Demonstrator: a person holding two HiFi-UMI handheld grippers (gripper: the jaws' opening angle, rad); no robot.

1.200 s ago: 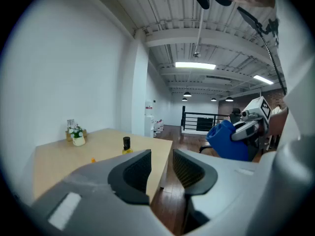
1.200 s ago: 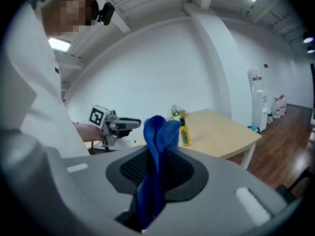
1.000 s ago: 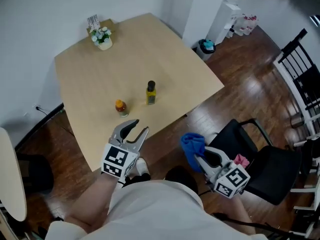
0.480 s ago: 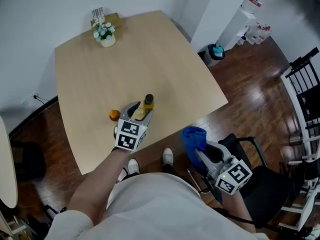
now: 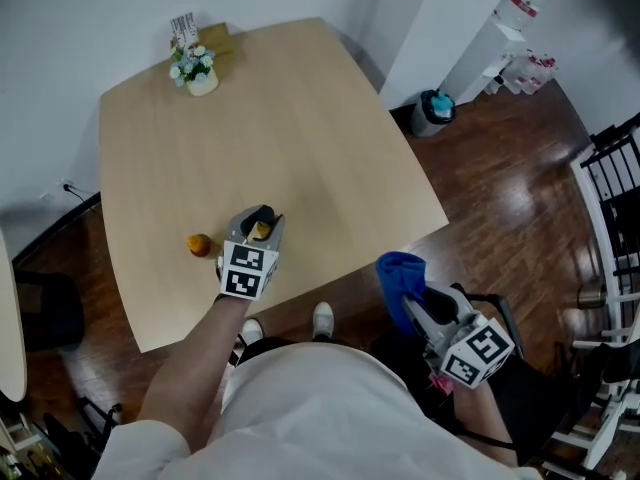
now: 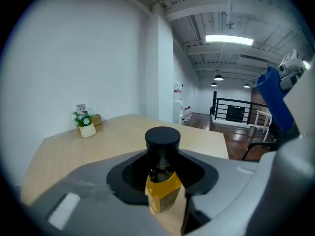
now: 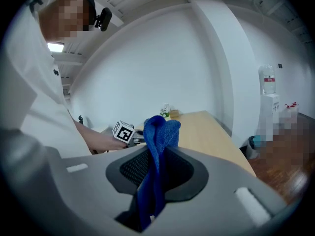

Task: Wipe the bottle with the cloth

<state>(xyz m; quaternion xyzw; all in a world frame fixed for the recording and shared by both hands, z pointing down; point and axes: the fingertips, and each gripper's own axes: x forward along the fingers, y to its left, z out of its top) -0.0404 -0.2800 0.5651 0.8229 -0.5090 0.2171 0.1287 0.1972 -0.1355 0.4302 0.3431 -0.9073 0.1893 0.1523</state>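
A small bottle (image 5: 259,231) of yellow liquid with a black cap stands near the front edge of the wooden table (image 5: 300,118). My left gripper (image 5: 257,225) has its jaws closing on the bottle (image 6: 162,181), and the pads press its sides in the left gripper view. Lower right, off the table, my right gripper (image 5: 410,290) is shut on a blue cloth (image 5: 400,268). In the right gripper view the cloth (image 7: 158,132) hangs folded between the jaws and sticks up past them.
A small orange-capped bottle (image 5: 199,244) stands left of my left gripper. A flower pot (image 5: 193,68) sits at the table's far corner. A bin (image 5: 436,108) and a black chair (image 5: 520,368) stand on the dark wood floor at the right.
My left gripper has moved forward over the table from its front edge and closed around the yellow bottle. The right gripper has stayed low at the right with the cloth.
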